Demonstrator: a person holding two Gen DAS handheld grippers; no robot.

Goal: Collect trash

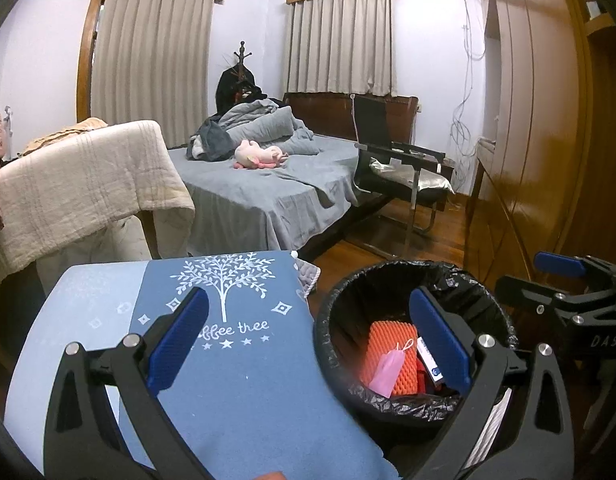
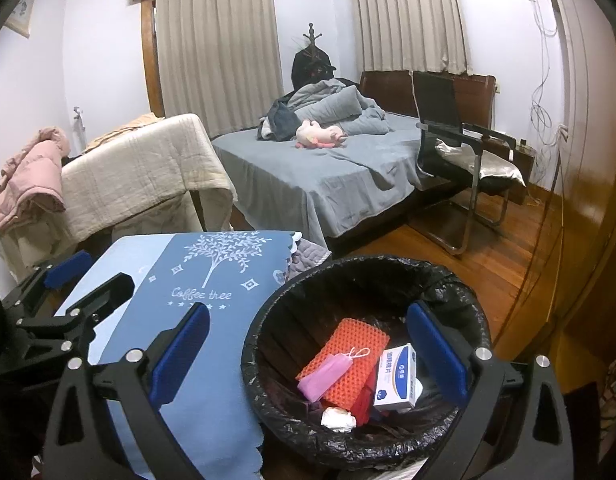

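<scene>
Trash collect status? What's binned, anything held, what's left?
Done: the black-lined round bin holds an orange mesh foam sheet, pink mask, white-and-blue box and crumpled white tissue. In hand: nothing; left tool and right tool are both open. Left: no loose trash visible on the blue tree-print tablecloth.

The cloth (image 2: 196,320) on the table is two blues, pale at the side, darker in the middle, with a white tree, diamonds, stars and "Coffee tree" printed on it. The bin (image 2: 268,320) wears a glossy black liner. Inside lie an orange waffle-textured sheet (image 2: 347,352), a pink mask (image 2: 323,376) and a white-and-blue box (image 2: 395,376). The bedsheet (image 2: 327,176) is plain grey, the toy (image 2: 319,134) on it pink, the curtains (image 2: 216,52) beige.
</scene>
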